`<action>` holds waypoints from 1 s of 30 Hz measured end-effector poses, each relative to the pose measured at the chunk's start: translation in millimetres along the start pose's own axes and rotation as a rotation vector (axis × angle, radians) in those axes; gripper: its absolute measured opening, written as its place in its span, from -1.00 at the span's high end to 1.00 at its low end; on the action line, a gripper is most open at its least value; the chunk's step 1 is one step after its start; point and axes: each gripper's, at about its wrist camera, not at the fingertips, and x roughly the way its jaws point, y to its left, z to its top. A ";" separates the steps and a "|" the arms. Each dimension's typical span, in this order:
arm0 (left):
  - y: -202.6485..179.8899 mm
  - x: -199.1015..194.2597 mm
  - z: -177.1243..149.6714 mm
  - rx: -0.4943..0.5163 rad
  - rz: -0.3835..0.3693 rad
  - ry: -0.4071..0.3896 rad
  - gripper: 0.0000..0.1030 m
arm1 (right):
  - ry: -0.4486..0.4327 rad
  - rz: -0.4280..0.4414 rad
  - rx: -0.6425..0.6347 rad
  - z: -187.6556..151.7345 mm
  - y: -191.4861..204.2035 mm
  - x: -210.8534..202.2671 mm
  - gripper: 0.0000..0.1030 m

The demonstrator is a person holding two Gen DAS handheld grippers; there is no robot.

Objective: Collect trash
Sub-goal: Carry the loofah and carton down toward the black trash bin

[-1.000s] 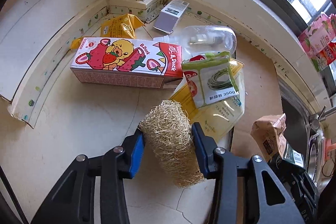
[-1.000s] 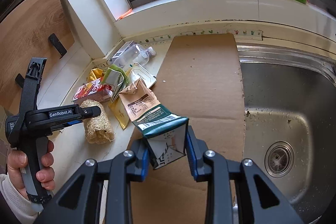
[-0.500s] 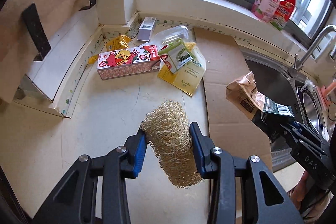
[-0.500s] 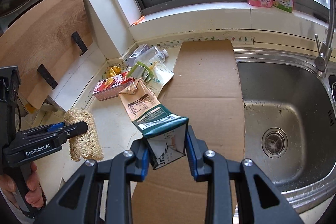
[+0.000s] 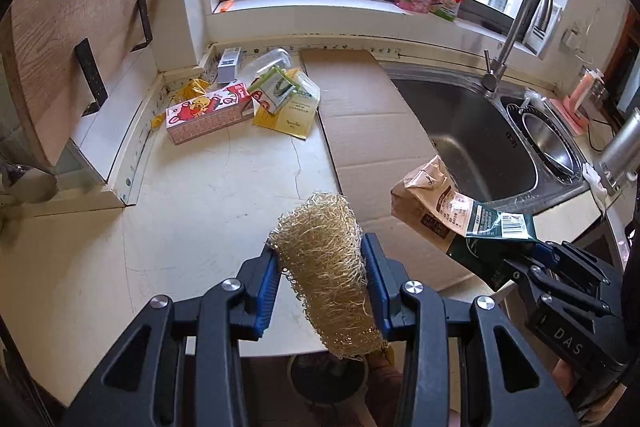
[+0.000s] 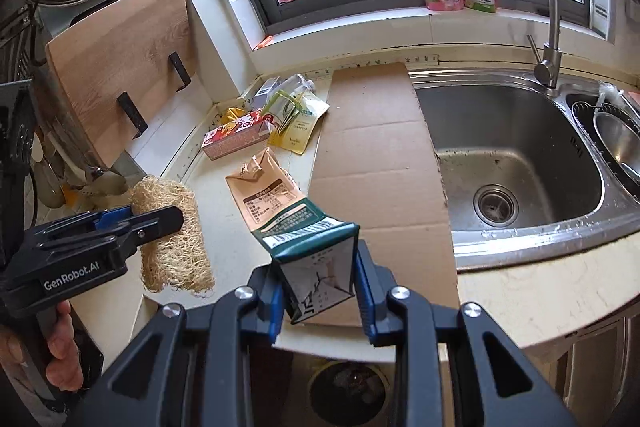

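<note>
Fibrous loofah (image 5: 328, 267) in left claw (image 5: 322, 283) (lower end hides floor bin (image 5: 320, 373)).

Round bin (image 6: 348, 387) below counter edge — half hidden behind hand-held gripper bodies, contents blurred; clear bottle (image 5: 269, 60) partly covered by packets (image 5: 276, 89).

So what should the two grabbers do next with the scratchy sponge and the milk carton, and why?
Probably carry both a bit further back and down to the round bin below the counter edge, then let go. The left gripper is shut on the loofah sponge and the right gripper on the crumpled carton, both lifted off the counter, with the bin showing below them.
</note>
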 end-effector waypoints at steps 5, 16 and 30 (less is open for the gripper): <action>-15.3 -10.1 -23.6 0.018 -0.008 0.010 0.27 | -0.001 -0.013 -0.017 -19.9 4.1 -23.5 0.42; -47.5 -38.1 -77.0 -0.006 0.017 0.019 0.27 | 0.028 0.033 -0.077 -56.2 -5.4 -59.3 0.42; -84.0 -32.3 -170.4 -0.056 0.046 0.111 0.27 | 0.167 0.083 -0.118 -129.5 -37.8 -59.8 0.42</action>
